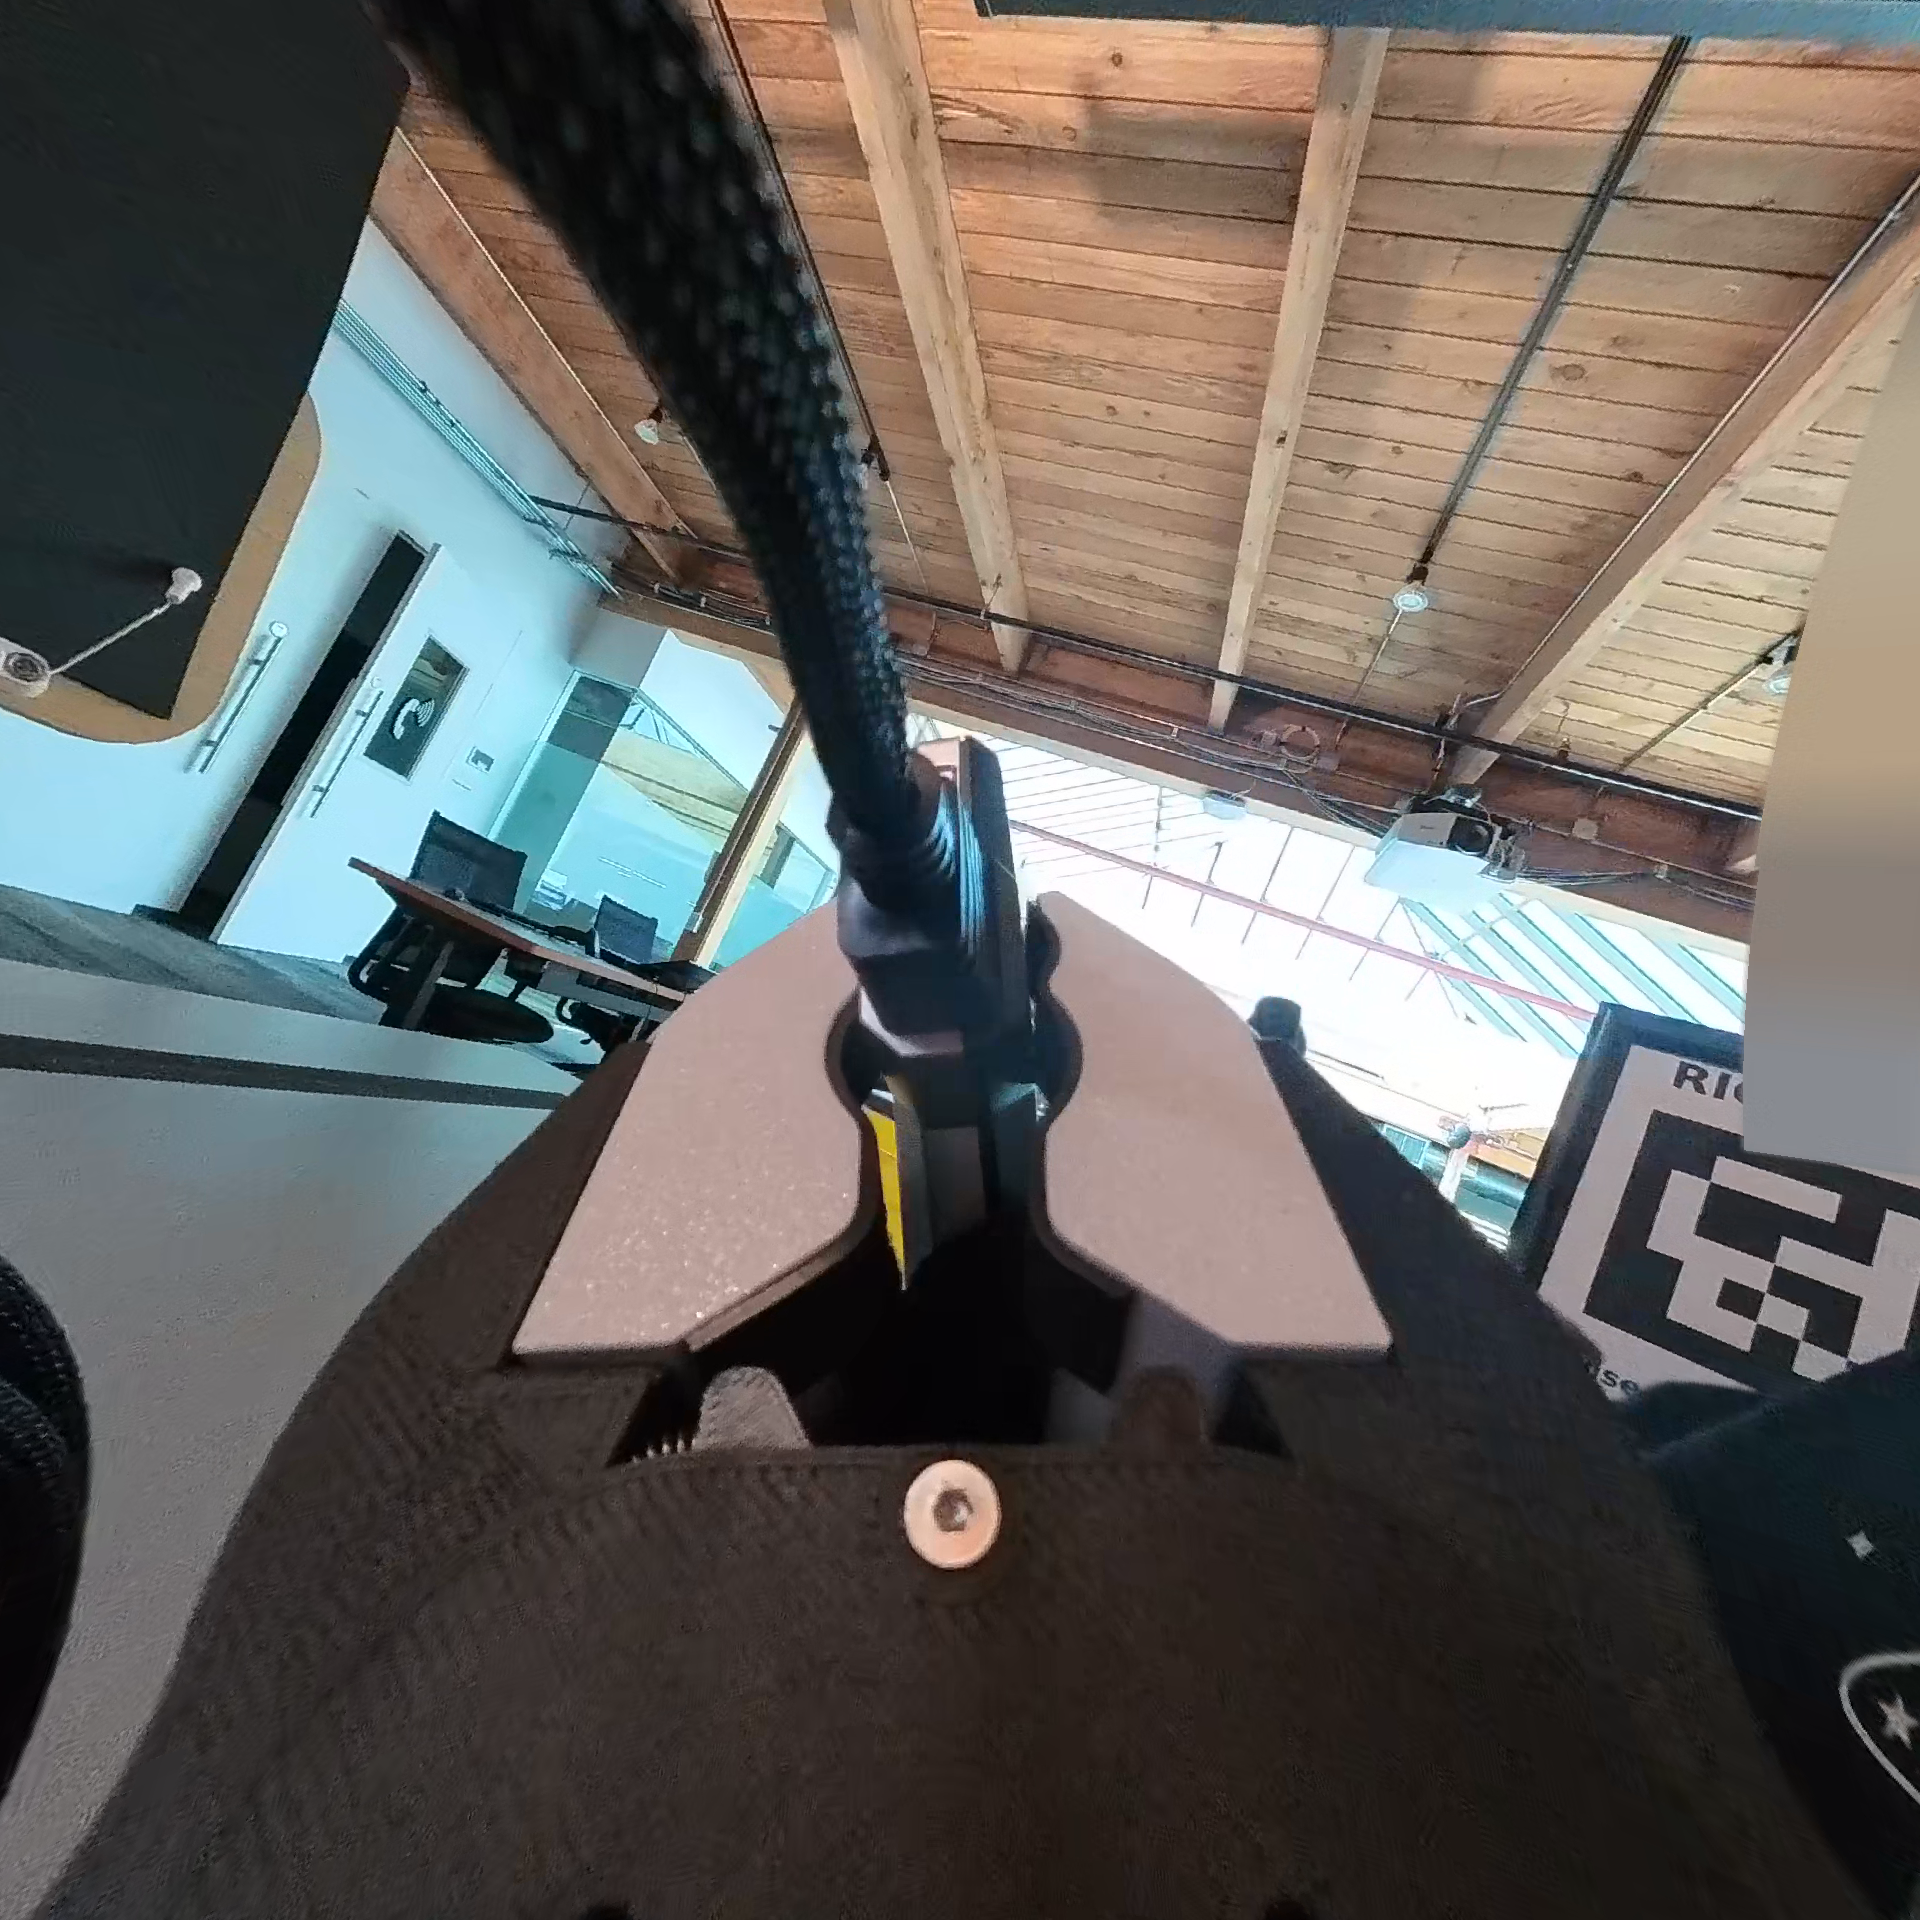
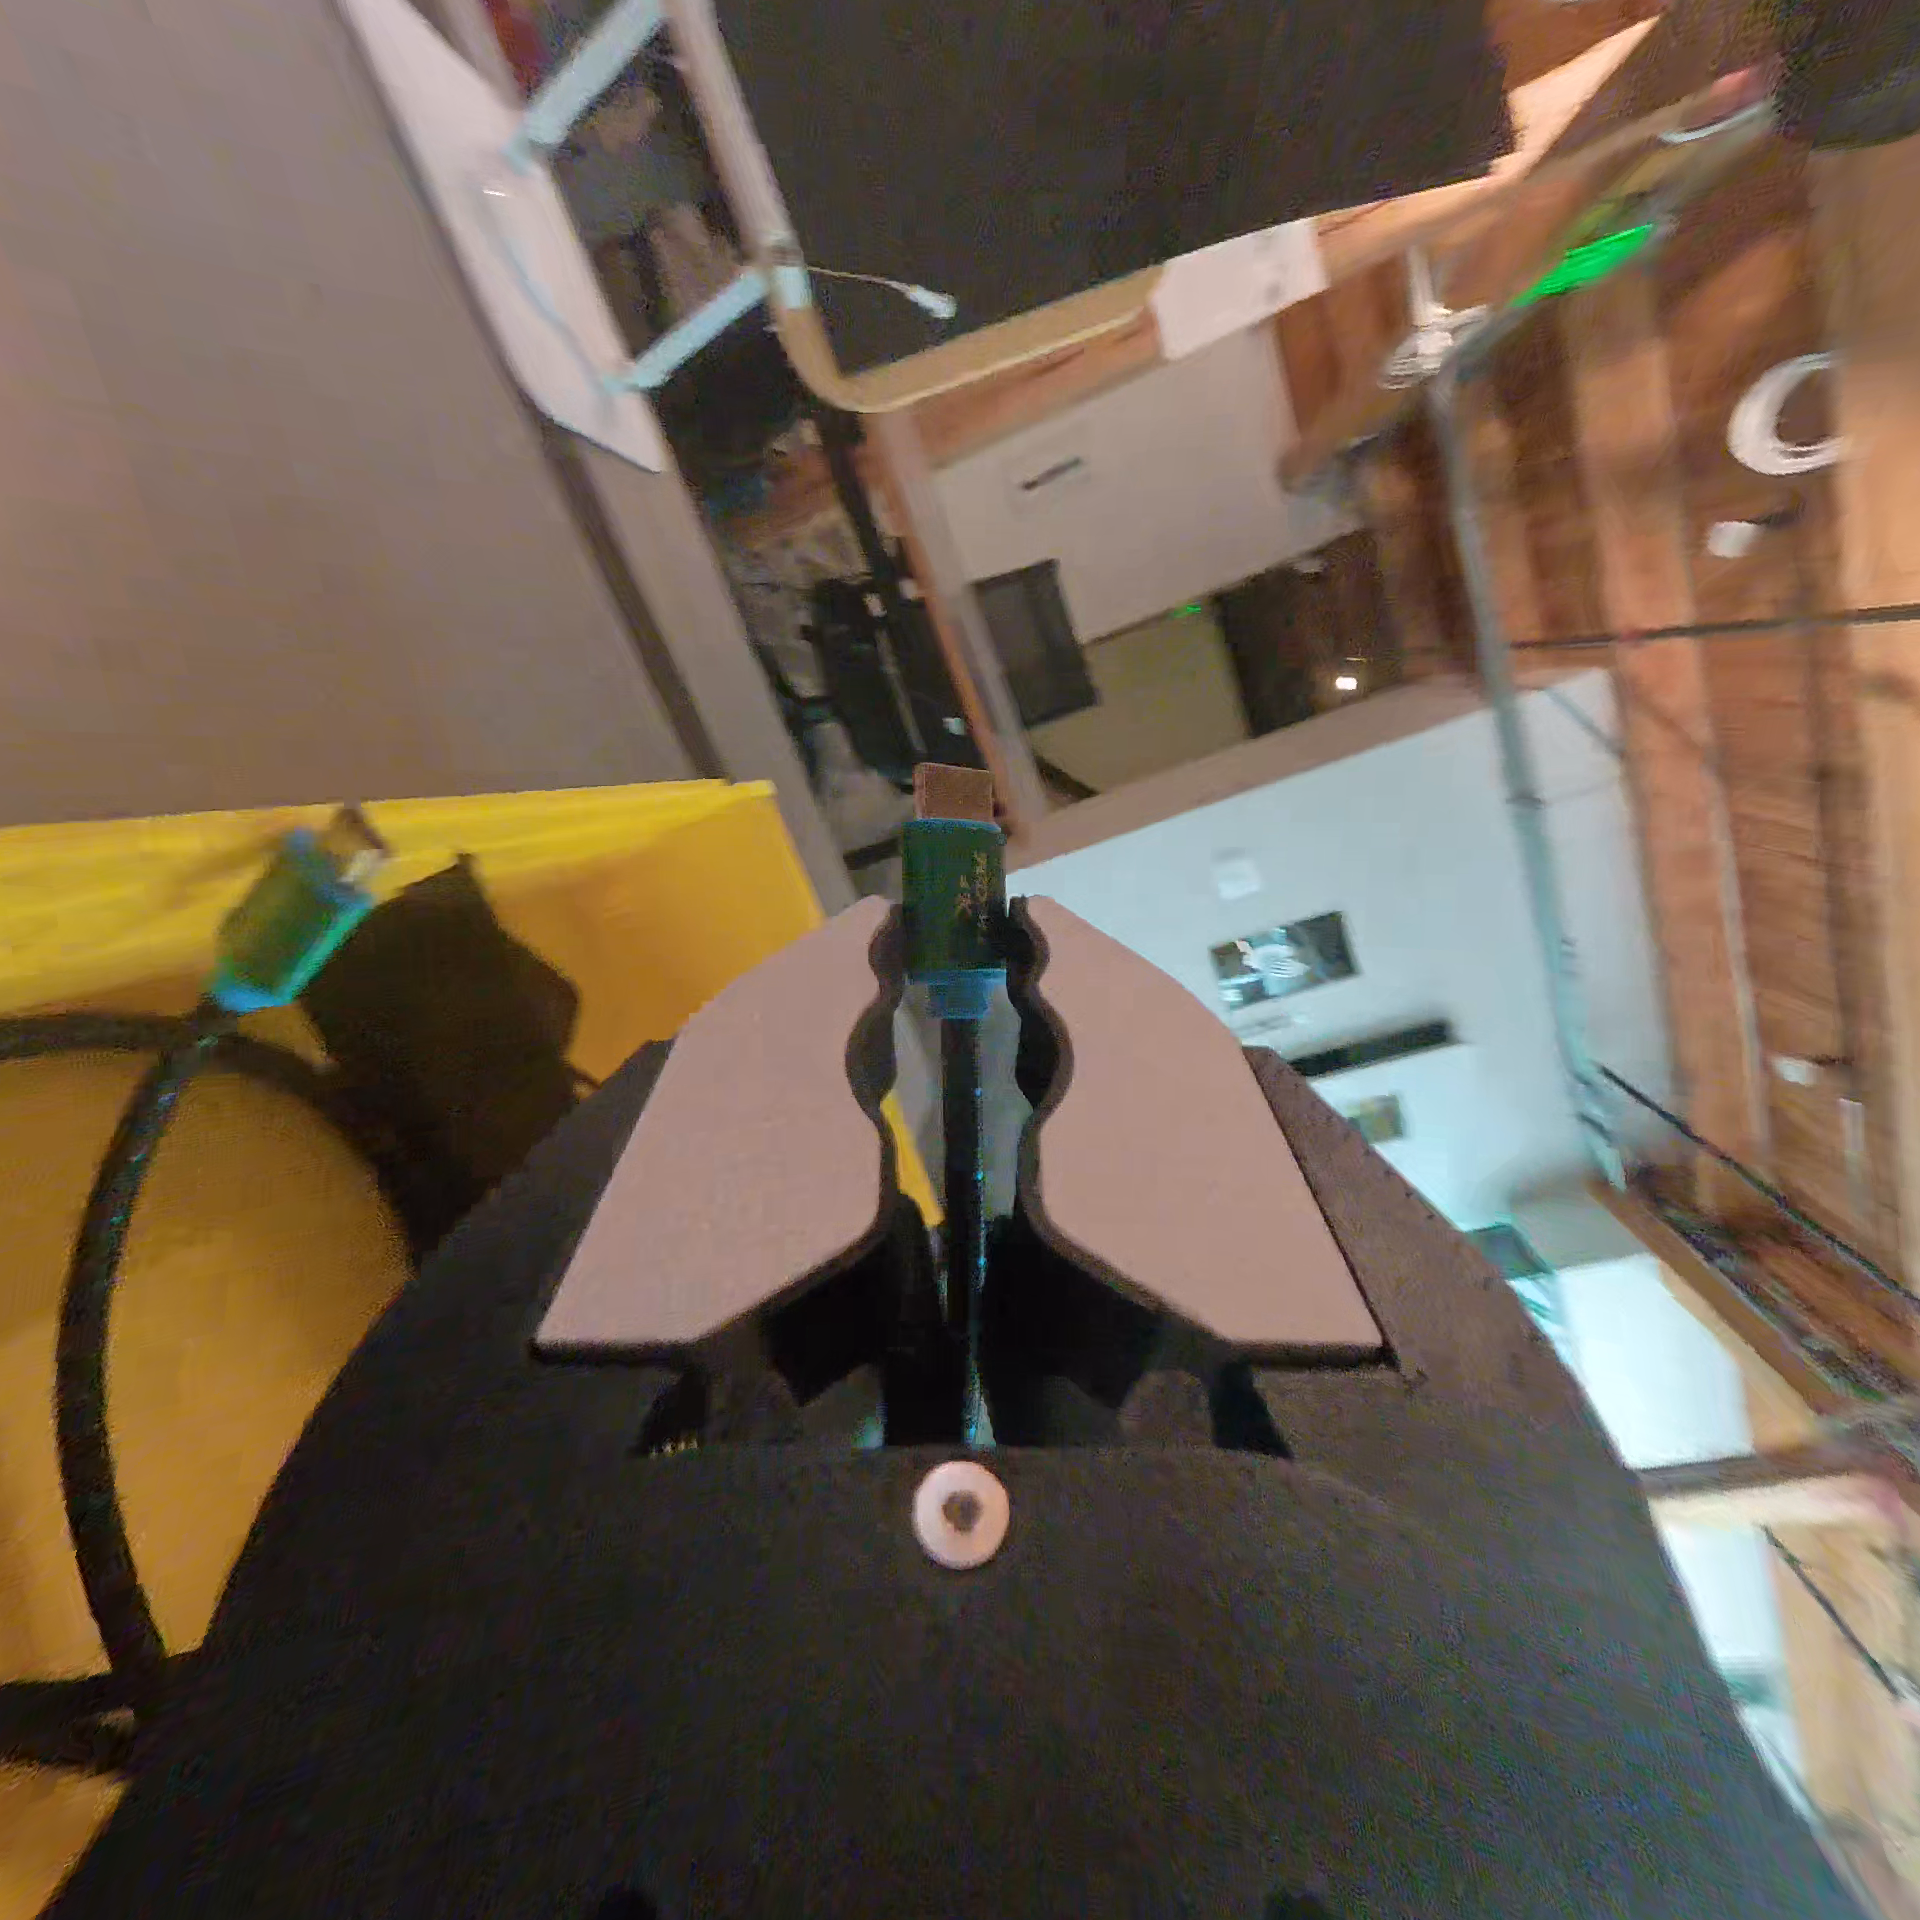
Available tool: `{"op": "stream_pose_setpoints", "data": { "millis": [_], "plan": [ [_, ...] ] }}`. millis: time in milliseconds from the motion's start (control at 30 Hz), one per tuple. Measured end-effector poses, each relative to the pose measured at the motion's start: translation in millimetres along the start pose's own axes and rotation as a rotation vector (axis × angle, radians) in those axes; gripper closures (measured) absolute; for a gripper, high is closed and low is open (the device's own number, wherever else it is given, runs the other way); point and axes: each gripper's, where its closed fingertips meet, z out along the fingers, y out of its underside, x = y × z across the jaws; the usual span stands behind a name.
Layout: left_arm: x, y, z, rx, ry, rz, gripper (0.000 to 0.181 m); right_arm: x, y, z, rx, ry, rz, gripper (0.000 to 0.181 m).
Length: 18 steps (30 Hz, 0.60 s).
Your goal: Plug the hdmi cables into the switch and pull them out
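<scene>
In the left wrist view my left gripper [image 1: 997, 925] is shut on a flat black body [image 1: 982, 831], seen edge-on, which looks like the switch. A thick black braided HDMI cable [image 1: 727, 364] ends in a black plug [image 1: 899, 904] right beside that body, held in the same grip. In the right wrist view my right gripper [image 2: 951, 914] is shut on a dark green HDMI plug [image 2: 951, 894]. Its bare metal tip [image 2: 954, 795] points forward, free in the air. Its cable [image 2: 961, 1143] runs back between the fingers.
A second blue-green HDMI plug [image 2: 296, 920] with a black braided cable [image 2: 99, 1247] lies on a yellow surface [image 2: 623, 883] at the left, beside a black object [image 2: 436, 997]. The other gripper's black-and-white marker tag [image 1: 1714, 1216] shows at the right. Both cameras tilt up toward a wooden ceiling [image 1: 1247, 364].
</scene>
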Motion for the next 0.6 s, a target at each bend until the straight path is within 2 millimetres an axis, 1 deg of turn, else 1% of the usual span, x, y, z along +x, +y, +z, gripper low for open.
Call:
{"op": "stream_pose_setpoints", "data": {
  "millis": [33,67,133,233,300,367,400,533,600],
  "plan": [
    [0,0,0,0.002,-0.001,-0.002,0.157,-17,5,0,0.002,-0.082,0.037,0.162],
    [-1,0,0,0.003,-0.002,-0.004,0.157,-29,8,0,0.004,-0.135,0.069,0.162],
    [0,0,0,0.002,0.000,-0.007,0.157,-46,11,-2,0.016,-0.204,0.092,0.161],
    [0,2,1,-0.006,0.004,-0.011,0.157,-78,14,-2,-0.021,-0.397,0.102,0.160],
    [0,2,1,-0.007,0.005,-0.012,0.157,-95,19,0,-0.076,-0.490,0.053,0.160],
    [0,2,1,-0.007,0.004,-0.011,0.157,-112,17,2,-0.083,-0.569,0.039,0.159],
    [0,2,1,-0.007,0.003,-0.011,0.157,-121,19,4,-0.101,-0.609,0.021,0.158],
    [0,2,1,-0.009,0.006,-0.012,0.157,-158,42,9,-0.209,-0.758,-0.027,0.158],
    [0,2,1,-0.009,0.007,-0.012,0.157,-168,47,11,-0.230,-0.825,0.008,0.158]
  ]
}}
